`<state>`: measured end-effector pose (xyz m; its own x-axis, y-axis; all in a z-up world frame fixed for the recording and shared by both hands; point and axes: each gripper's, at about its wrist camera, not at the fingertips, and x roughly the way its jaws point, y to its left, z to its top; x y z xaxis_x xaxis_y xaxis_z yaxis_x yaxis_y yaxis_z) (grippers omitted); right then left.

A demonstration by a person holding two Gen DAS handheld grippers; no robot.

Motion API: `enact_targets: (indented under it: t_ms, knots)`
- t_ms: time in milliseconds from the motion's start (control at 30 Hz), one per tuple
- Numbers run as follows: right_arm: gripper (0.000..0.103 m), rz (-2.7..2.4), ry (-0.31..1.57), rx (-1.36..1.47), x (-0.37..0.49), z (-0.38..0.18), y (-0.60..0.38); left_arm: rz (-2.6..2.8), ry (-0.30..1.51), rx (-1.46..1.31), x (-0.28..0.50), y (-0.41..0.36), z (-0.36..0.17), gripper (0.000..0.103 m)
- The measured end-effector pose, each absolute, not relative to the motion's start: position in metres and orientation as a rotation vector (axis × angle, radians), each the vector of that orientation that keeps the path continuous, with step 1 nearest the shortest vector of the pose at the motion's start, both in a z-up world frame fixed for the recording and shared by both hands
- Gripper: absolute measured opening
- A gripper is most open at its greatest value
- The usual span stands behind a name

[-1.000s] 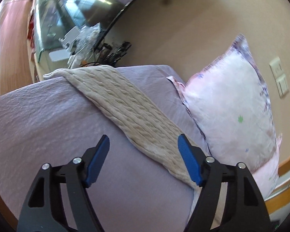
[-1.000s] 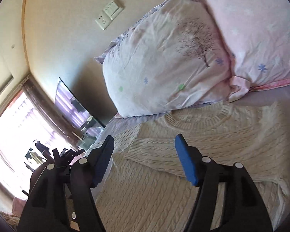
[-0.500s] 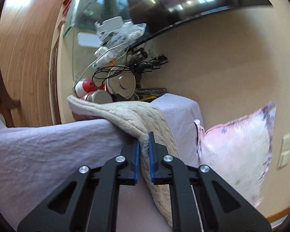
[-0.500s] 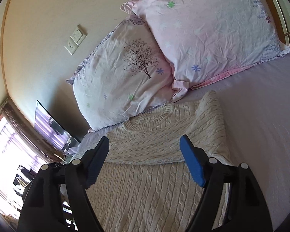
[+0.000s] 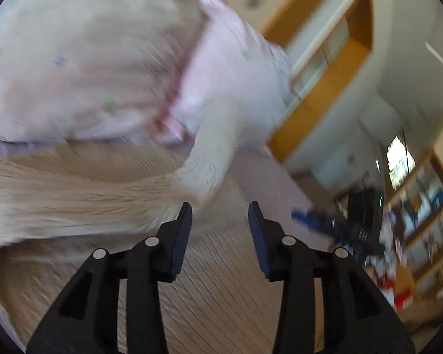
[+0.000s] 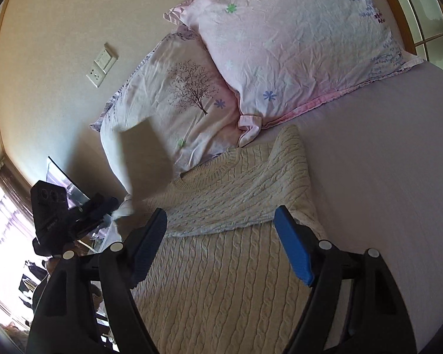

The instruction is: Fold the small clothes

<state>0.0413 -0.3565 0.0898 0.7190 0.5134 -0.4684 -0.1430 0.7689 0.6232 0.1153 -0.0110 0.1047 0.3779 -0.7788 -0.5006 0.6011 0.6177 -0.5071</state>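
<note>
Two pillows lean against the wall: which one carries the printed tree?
The pillow nearer the wall socket, partly tucked behind the pinker pillow. It shows a dark bare-branched tree; the pinker one shows only small scattered flowers.

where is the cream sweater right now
In the right wrist view, the cream sweater lies flat on the lilac bedsheet, its collar toward the tree-print pillow, under the open right gripper.
</note>
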Motion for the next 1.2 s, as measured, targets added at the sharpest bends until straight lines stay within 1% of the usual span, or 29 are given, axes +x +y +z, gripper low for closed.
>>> enact_targets:
  t_ms: [33, 100, 167, 233, 267, 333, 433, 467, 567, 667, 700, 733, 767, 800, 833, 867, 900, 933, 967, 1000, 1100, 1200]
  knots:
    - [0.077, 0.401, 0.673, 0.579, 0.033, 0.091, -0.361, -0.902, 0.778, -0.236, 0.104, -0.009, 0.101, 0.043]
    - [0.084, 0.443, 0.668, 0.541, 0.013, 0.093, -0.371, -0.898, 0.746, -0.218, 0.081, 0.013, 0.098, 0.067]
    - [0.086, 0.550, 0.685, 0.521, -0.011, 0.089, -0.380, -0.900, 0.710, -0.203, 0.049, 0.056, 0.098, 0.070]
    - [0.086, 0.664, 0.732, 0.527, -0.029, 0.081, -0.385, -0.886, 0.696, -0.201, 0.021, 0.092, 0.098, 0.080]
    - [0.087, 0.762, 0.772, 0.538, -0.043, 0.073, -0.387, -0.883, 0.696, -0.214, -0.002, 0.116, 0.092, 0.088]
    - [0.088, 0.861, 0.833, 0.534, -0.064, 0.060, -0.386, -0.855, 0.695, -0.251, -0.033, 0.152, 0.083, 0.089]
    - [0.088, 0.875, 0.983, 0.510, -0.086, 0.032, -0.378, -0.779, 0.767, -0.361, -0.066, 0.189, 0.051, 0.089]
    - [0.087, 0.857, 1.040, 0.520, -0.088, 0.019, -0.377, -0.768, 0.787, -0.378, -0.073, 0.193, 0.042, 0.089]
    - [0.087, 0.828, 1.117, 0.566, -0.087, -0.007, -0.373, -0.701, 0.911, -0.376, -0.086, 0.192, 0.005, 0.088]
    - [0.082, 0.849, 1.117, 0.629, -0.083, -0.021, -0.368, -0.686, 0.976, -0.416, -0.081, 0.184, -0.018, 0.088]
    - [0.075, 0.854, 1.120, 0.646, -0.082, -0.025, -0.365, -0.683, 0.986, -0.434, -0.078, 0.181, -0.022, 0.086]
    - [0.071, 0.864, 1.122, 0.659, -0.081, -0.029, -0.362, -0.693, 0.990, -0.461, -0.075, 0.178, -0.026, 0.084]
    - [0.064, 0.875, 1.122, 0.671, -0.078, -0.032, -0.358, -0.713, 0.991, -0.499, -0.071, 0.175, -0.030, 0.081]
    - [0.058, 0.886, 1.119, 0.686, -0.077, -0.034, -0.356, -0.727, 0.991, -0.526, -0.069, 0.174, -0.033, 0.074]
    - [0.054, 0.900, 1.111, 0.701, -0.077, -0.036, -0.353, -0.740, 0.993, -0.550, -0.068, 0.174, -0.036, 0.069]
    - [0.043, 0.916, 1.100, 0.717, -0.077, -0.038, -0.350, -0.743, 0.999, -0.572, -0.064, 0.172, -0.039, 0.057]
    - [0.029, 0.929, 1.087, 0.723, -0.077, -0.039, -0.347, -0.734, 1.003, -0.590, -0.062, 0.172, -0.042, 0.045]
    - [0.021, 0.934, 1.080, 0.719, -0.076, -0.039, -0.347, -0.725, 1.009, -0.612, -0.062, 0.174, -0.046, 0.036]
    - [0.008, 0.940, 1.070, 0.708, -0.076, -0.038, -0.344, -0.722, 1.018, -0.647, -0.060, 0.176, -0.051, 0.019]
    - [0.008, 0.947, 1.056, 0.700, -0.078, -0.036, -0.342, -0.730, 1.019, -0.695, -0.062, 0.179, -0.052, 0.009]
    - [0.008, 0.998, 0.971, 0.684, -0.073, -0.008, -0.343, -0.748, 0.970, -0.721, -0.066, 0.178, -0.037, 0.006]
    - [0.008, 1.042, 0.819, 0.619, -0.055, 0.045, -0.343, -0.801, 0.847, -0.726, -0.059, 0.181, 0.005, 0.006]
